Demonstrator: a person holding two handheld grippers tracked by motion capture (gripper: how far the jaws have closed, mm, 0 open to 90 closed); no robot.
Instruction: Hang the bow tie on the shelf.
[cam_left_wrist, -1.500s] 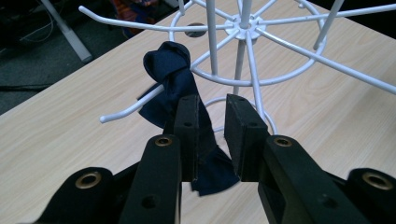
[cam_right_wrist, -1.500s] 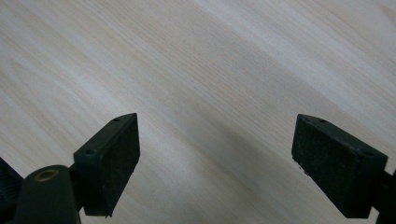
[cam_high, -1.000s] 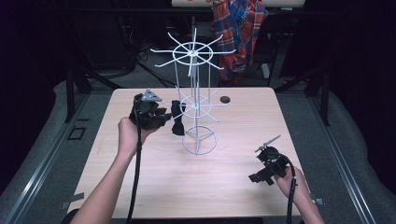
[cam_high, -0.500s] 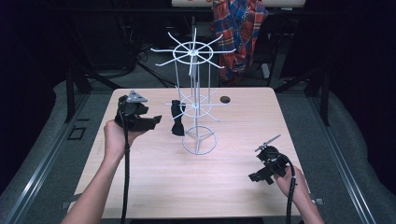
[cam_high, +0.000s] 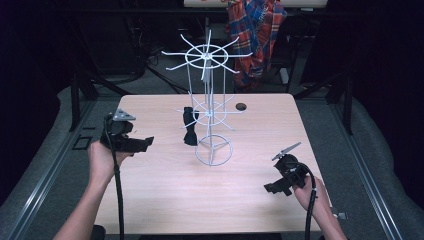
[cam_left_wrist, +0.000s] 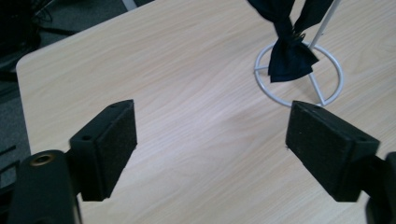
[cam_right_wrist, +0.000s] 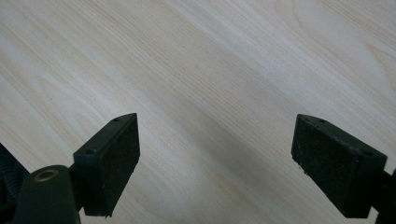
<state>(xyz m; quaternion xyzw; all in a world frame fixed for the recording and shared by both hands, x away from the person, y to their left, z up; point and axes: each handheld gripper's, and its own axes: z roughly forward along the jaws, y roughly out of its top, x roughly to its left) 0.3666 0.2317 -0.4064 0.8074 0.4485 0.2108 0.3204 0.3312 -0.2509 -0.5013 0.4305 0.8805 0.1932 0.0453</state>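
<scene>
A white wire rack (cam_high: 210, 107) with spoked tiers stands on the wooden table (cam_high: 160, 200), its ring base (cam_left_wrist: 299, 74) near the middle. A dark bow tie (cam_high: 190, 127) hangs from a lower spoke on the rack's left side; its lower half (cam_left_wrist: 289, 58) dangles over the ring base. My left gripper (cam_high: 142, 144) is held above the table's left edge, open and empty, pointing toward the rack. My right gripper (cam_high: 272, 189) rests low at the front right, open, with bare wood between its pads (cam_right_wrist: 109, 161).
A small black disc (cam_high: 241, 106) lies on the table behind the rack. A plaid shirt (cam_high: 255, 30) hangs beyond the far edge, among dark stands and cables. Grey floor and rails flank the table.
My left gripper has drawn back leftward from the bow tie, which stays hanging on the rack. The right gripper has not moved.
</scene>
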